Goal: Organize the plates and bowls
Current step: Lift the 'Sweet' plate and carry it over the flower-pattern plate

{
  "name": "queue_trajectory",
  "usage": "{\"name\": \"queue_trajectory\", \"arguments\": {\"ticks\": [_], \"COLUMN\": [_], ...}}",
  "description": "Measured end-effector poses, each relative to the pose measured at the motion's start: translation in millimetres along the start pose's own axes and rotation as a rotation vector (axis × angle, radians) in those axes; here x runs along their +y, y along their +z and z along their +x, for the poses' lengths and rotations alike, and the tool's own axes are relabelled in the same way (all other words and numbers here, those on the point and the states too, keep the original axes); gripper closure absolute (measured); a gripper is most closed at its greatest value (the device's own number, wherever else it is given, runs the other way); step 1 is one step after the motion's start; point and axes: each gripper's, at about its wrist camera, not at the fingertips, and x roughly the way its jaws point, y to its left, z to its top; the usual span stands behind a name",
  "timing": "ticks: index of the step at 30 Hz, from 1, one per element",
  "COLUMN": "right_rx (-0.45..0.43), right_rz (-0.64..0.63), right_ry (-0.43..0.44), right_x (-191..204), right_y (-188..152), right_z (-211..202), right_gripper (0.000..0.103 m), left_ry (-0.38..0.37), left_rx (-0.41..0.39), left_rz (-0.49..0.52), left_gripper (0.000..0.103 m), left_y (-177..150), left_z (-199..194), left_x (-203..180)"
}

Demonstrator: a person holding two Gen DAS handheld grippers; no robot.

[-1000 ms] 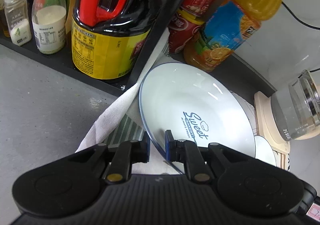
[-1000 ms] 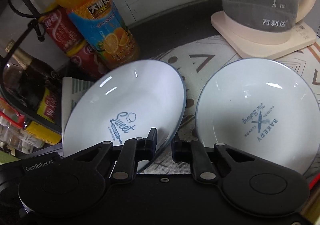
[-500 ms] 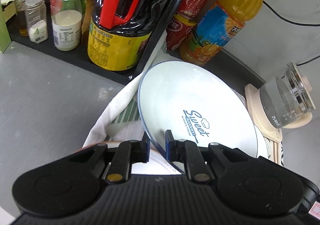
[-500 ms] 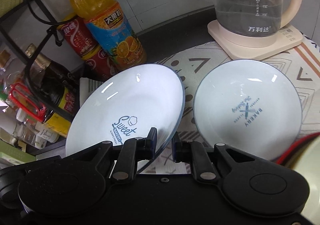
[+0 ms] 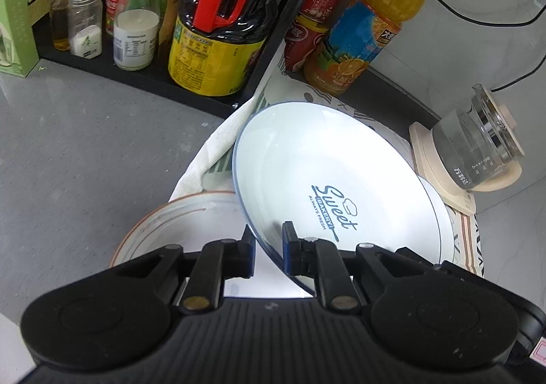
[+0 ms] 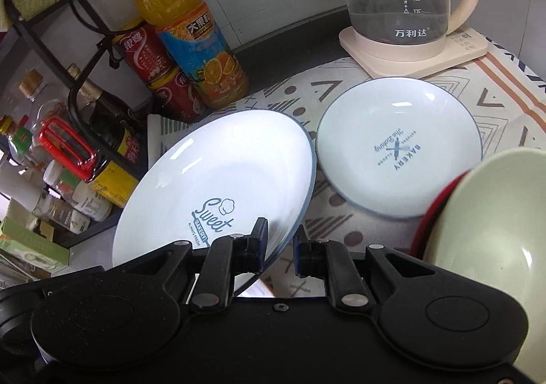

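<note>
Glossy round white "Sweet Bakery" plate (image 5: 327,186), thin blue rim, tilted; rim clamped between left hand-held gripper (image 5: 268,249) and right hand-held gripper (image 6: 279,249) pads.

free: bare grey desk (image 5: 78,145), left of frame | blocked top: condiment rack (image 5: 143,77), juice bottle (image 5: 365,32) | blocked right: kettle (image 5: 477,152) | lower right: green bowl (image 6: 491,240)

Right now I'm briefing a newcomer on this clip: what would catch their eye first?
The tilted white "Sweet Bakery" plate, lifted off the patterned mat with both the left gripper and right gripper clamped on its rim. Next, the flat "Bakery" plate on the mat to its right, and the orange juice bottle standing behind them.
</note>
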Motion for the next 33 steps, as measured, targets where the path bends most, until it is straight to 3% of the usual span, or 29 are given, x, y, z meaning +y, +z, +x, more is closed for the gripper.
{"name": "queue_trajectory", "arguments": {"ticks": [17, 33], "right_rx": [0.009, 0.028], "right_rz": [-0.079, -0.109], "right_ry": [-0.017, -0.028], "right_x": [8, 2], "right_y": [-54, -90], "right_z": [-31, -49], "right_gripper": [0.088, 0.088], "left_ry": [0.002, -0.004], "left_rx": [0.010, 0.081], "left_rz": [0.029, 0.024], "left_gripper": [0.090, 0.089], "left_y": [-43, -74], "left_z": [-33, -45], "left_x": [25, 46]}}
